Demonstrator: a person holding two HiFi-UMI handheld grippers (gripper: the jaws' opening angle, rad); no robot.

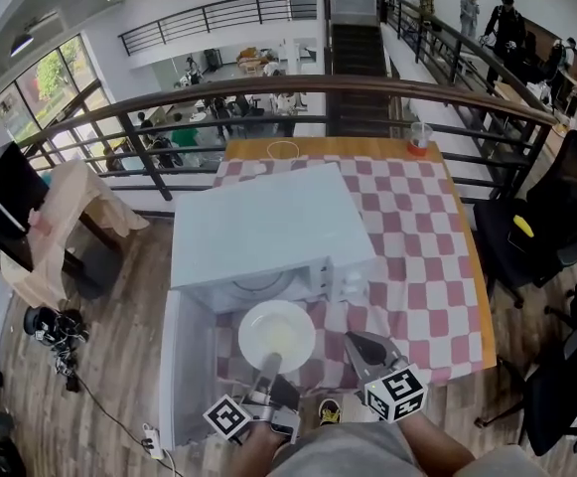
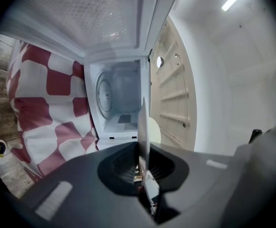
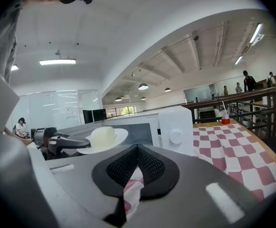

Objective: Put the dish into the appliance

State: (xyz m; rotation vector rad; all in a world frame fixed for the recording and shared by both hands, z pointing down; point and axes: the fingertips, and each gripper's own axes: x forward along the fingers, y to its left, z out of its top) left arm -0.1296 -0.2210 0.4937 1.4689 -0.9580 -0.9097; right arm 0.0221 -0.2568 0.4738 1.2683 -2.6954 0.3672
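The white dish (image 1: 276, 334) was held by its rim in the left claw (image 1: 267, 368) at the lower centre of the frame, just in front of the open microwave (image 1: 258, 229) on the tabletop (image 1: 422, 237). The right claw (image 1: 360, 347) was closed on nothing beside it. The dish was judged still to be carried into the cavity, set down and released.

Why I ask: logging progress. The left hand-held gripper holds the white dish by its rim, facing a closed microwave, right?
No: the microwave has its door open, as the head view shows. The left hand-held gripper does hold the white dish by its rim.
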